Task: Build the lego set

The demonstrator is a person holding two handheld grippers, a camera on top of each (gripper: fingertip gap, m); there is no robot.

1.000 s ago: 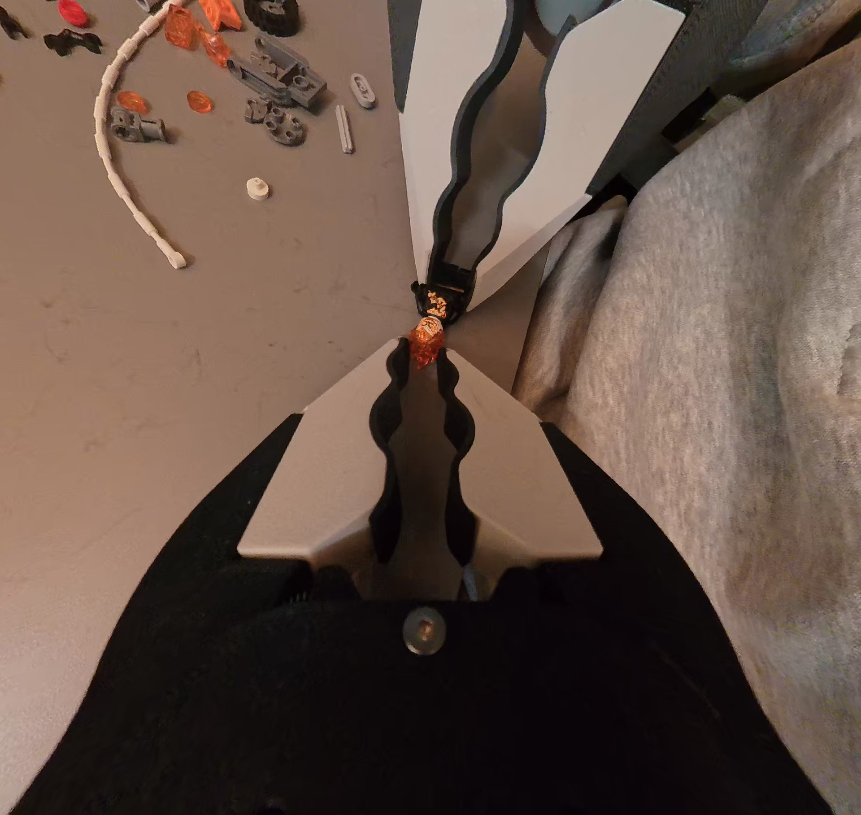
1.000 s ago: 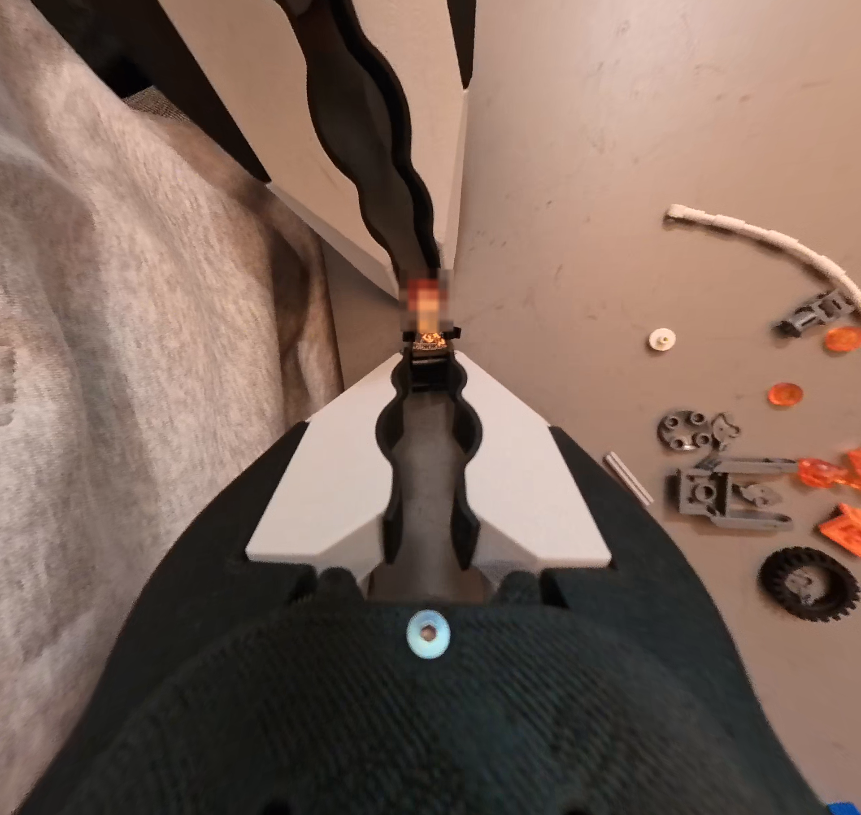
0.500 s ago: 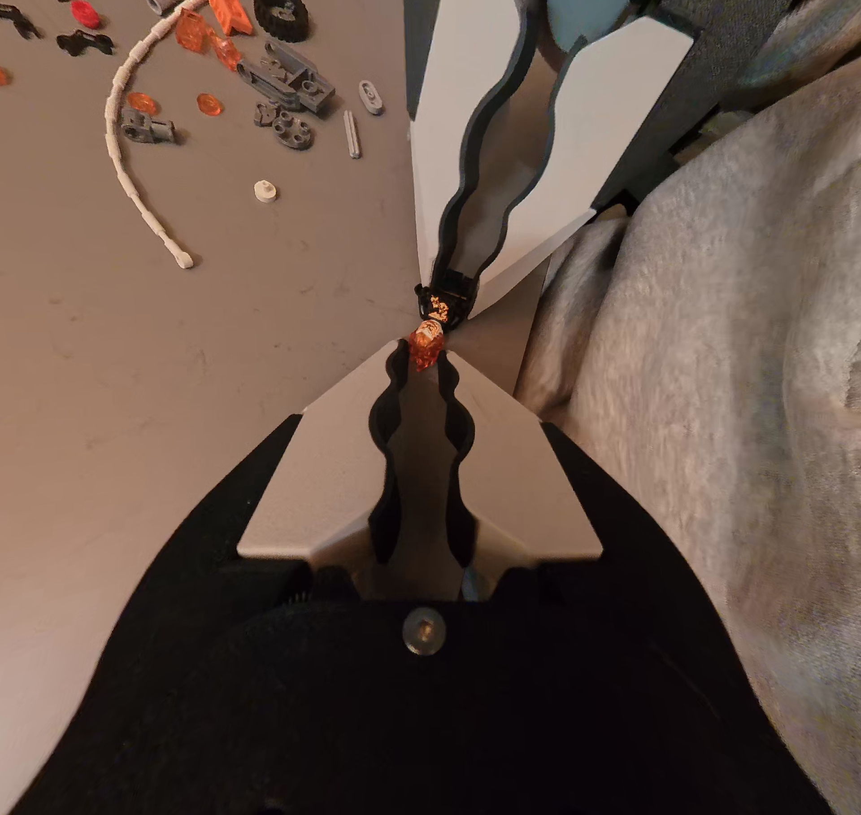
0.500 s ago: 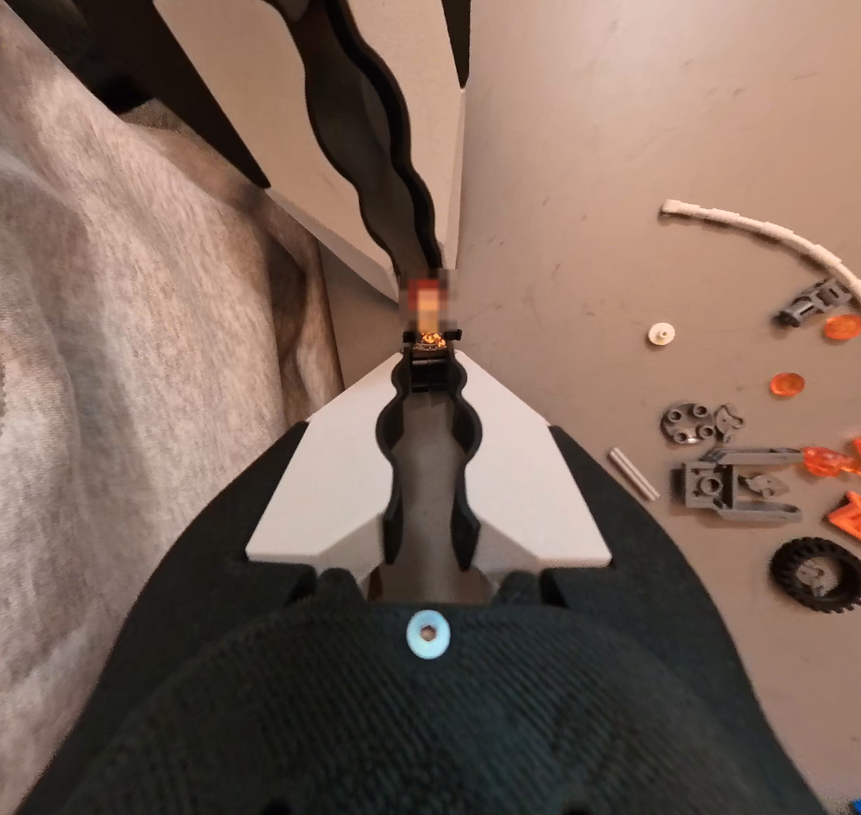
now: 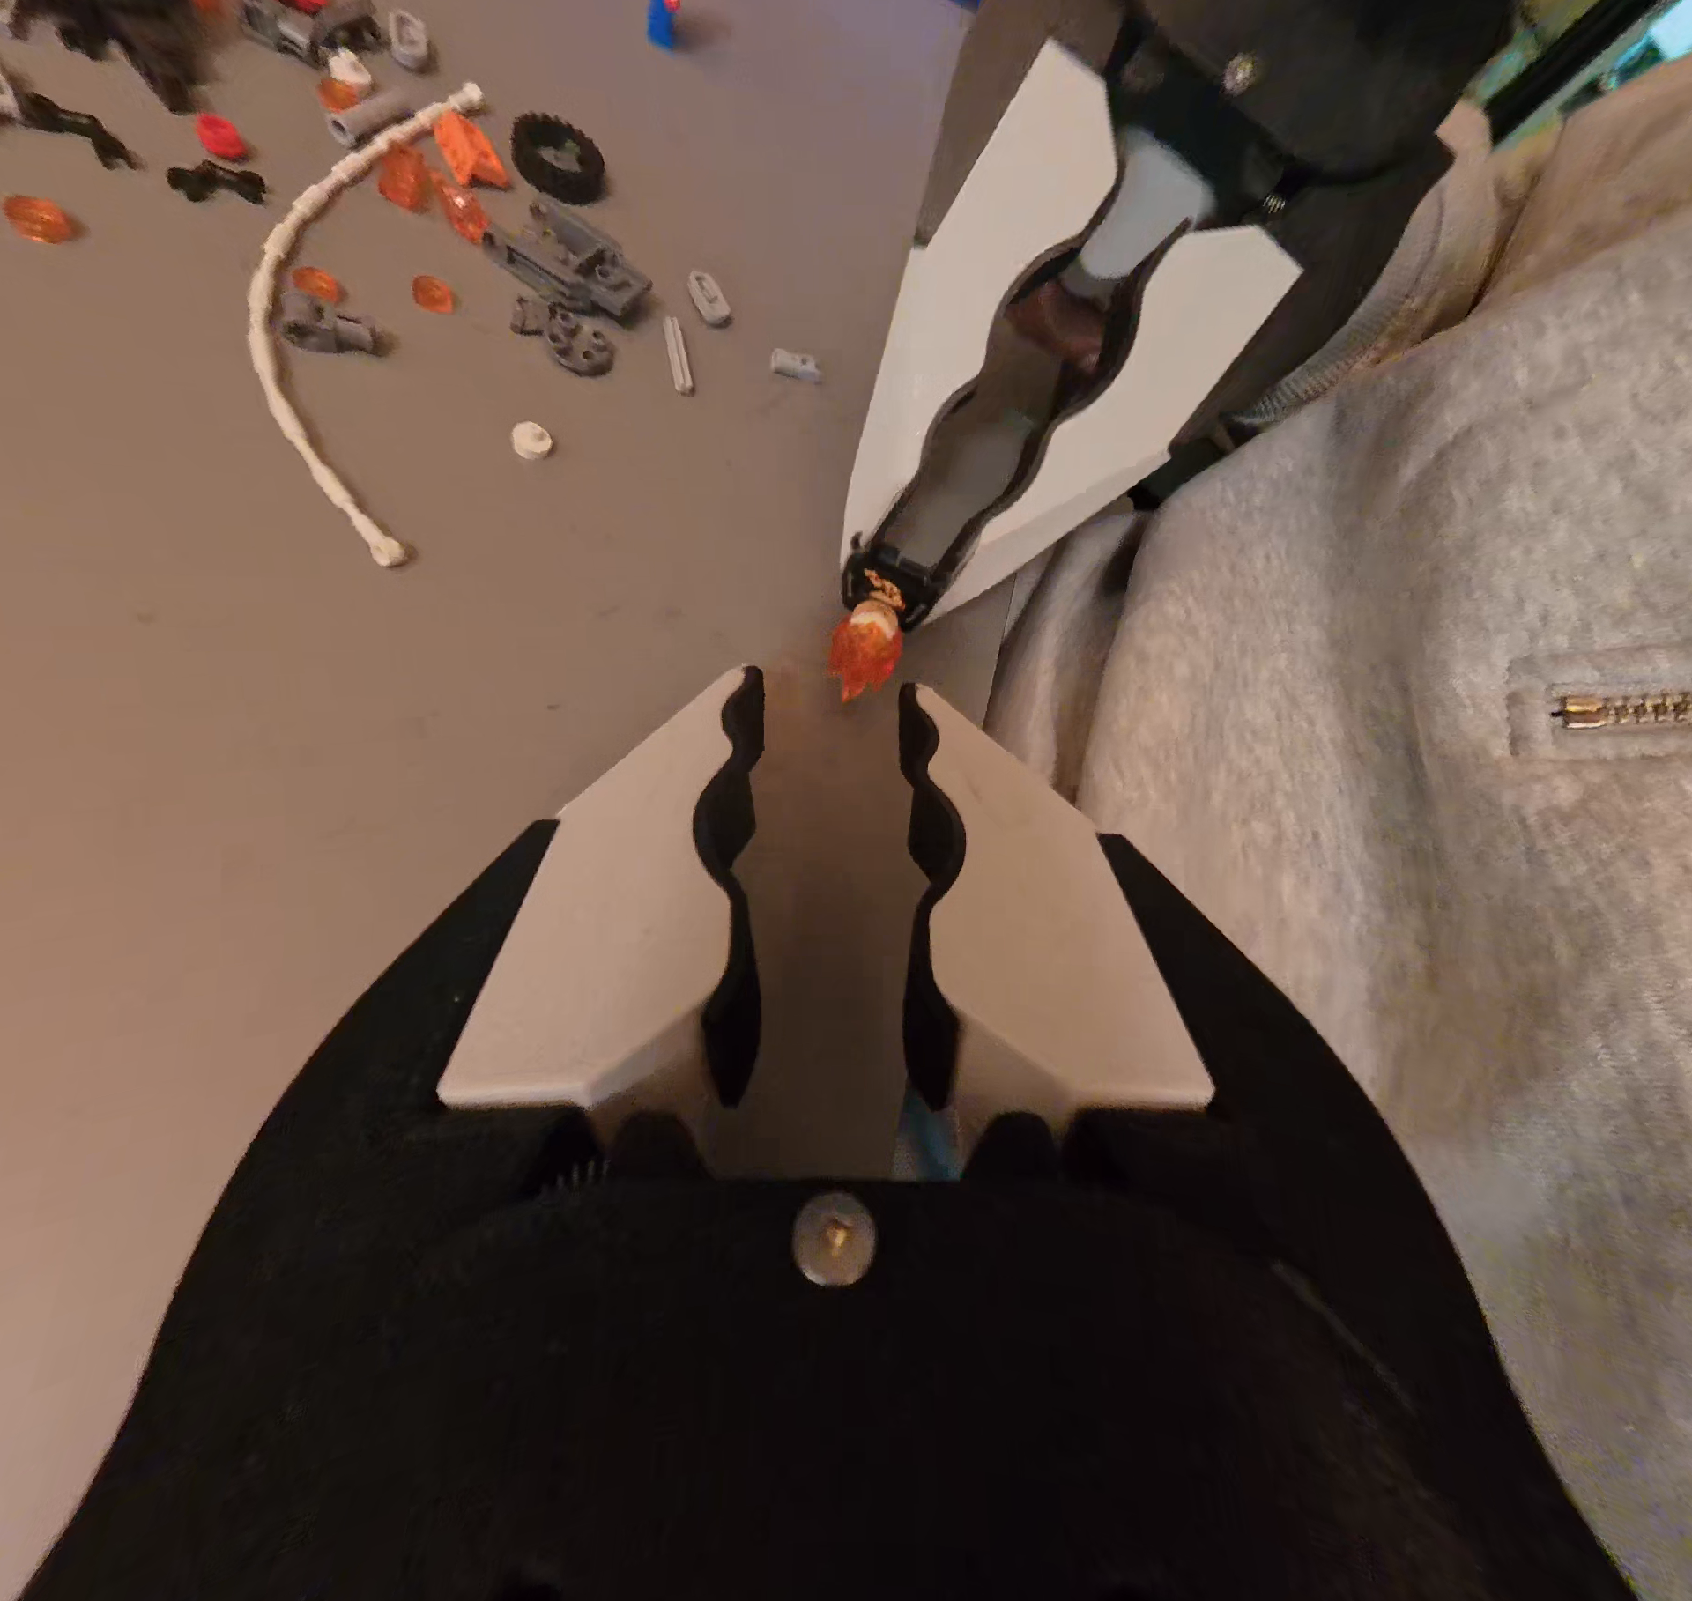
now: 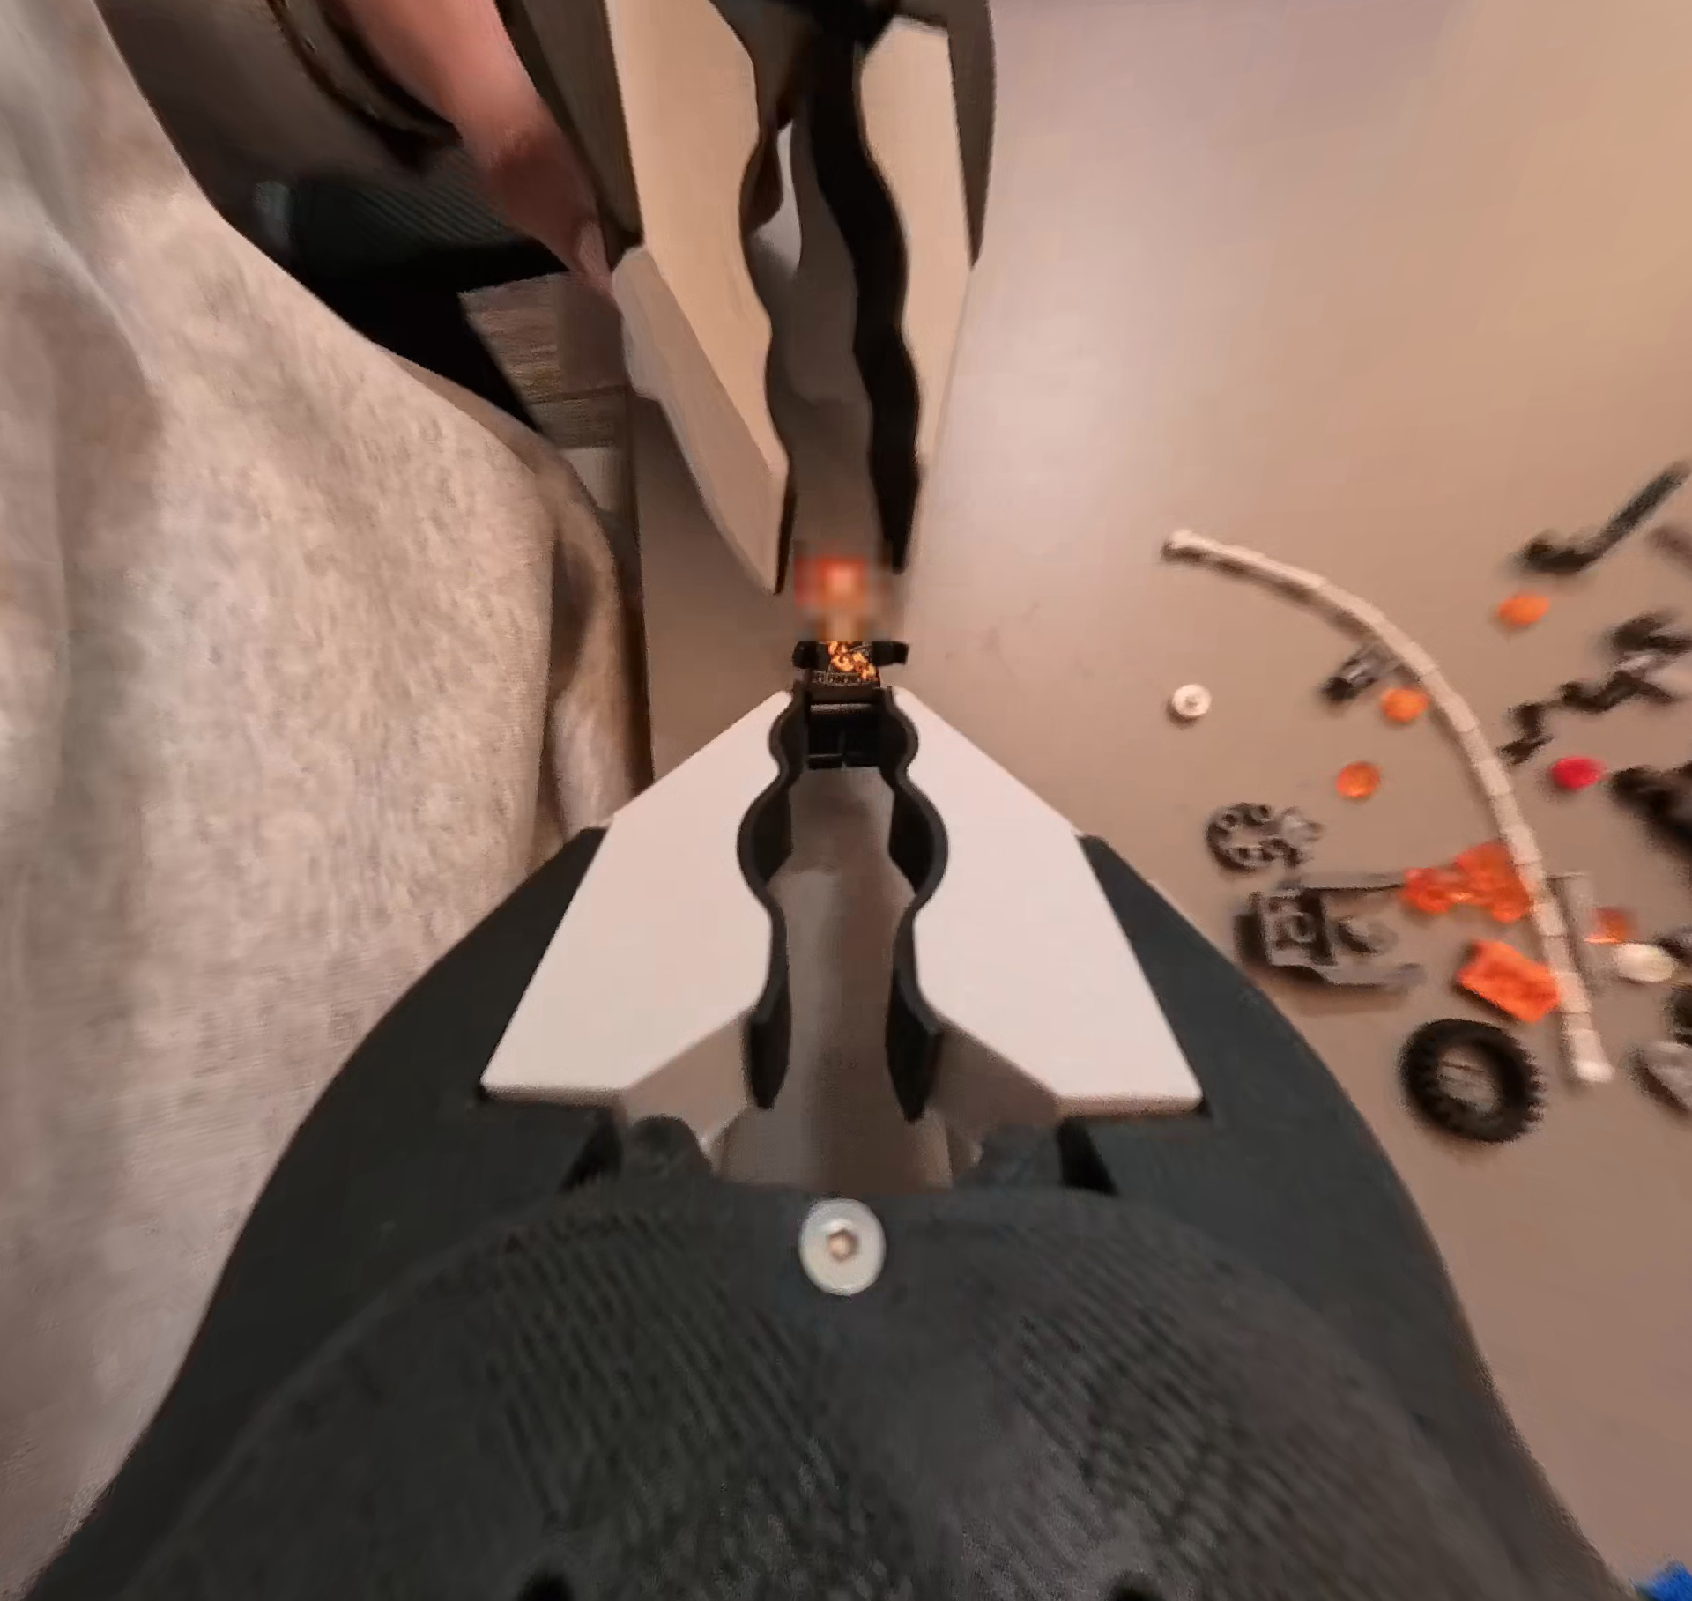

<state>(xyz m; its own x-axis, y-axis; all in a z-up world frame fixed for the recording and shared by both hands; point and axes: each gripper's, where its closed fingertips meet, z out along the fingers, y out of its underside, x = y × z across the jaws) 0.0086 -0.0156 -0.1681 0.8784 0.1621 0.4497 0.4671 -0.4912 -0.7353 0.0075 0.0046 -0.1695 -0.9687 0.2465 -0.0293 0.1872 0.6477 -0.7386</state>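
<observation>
Tabletop: grey-brown, bare near the claws, loose lego parts scattered well away toward the far side. A person's grey fleece garment fills the other side of both views.

Left claw: open, jaws well apart, nothing between them. The flame tip sits just ahead of the fingertips, apart from them as far as the left wrist view shows.

Right claw: closed on the legs of a black minifigure, torso w/ orange flame print sticking out past the tips. In the left wrist view the same minifigure carries a trans-orange flame head piece, seated on the neck, pointing toward the left claw. In the right wrist view that piece is under a mosaic patch, so no detail there.

Step in hand, judged: minifig sub-assembly; the head looks attached and the left claw looks free of it. Whether it's pressed fully home can't be told.

Loose parts, big to small: white segmented chain/whip, grey technic frame, black spoked wheel, orange slope, trans-orange round plates e.g., white round stud.

Next move prob. calls for: right claw to keep its grip & set the fig down upright clear of the pile, or hold it while the left claw reaches across for the next part. Small pieces, so a narrow, centred pinch is needed; wide-open jaws must close a lot.
</observation>
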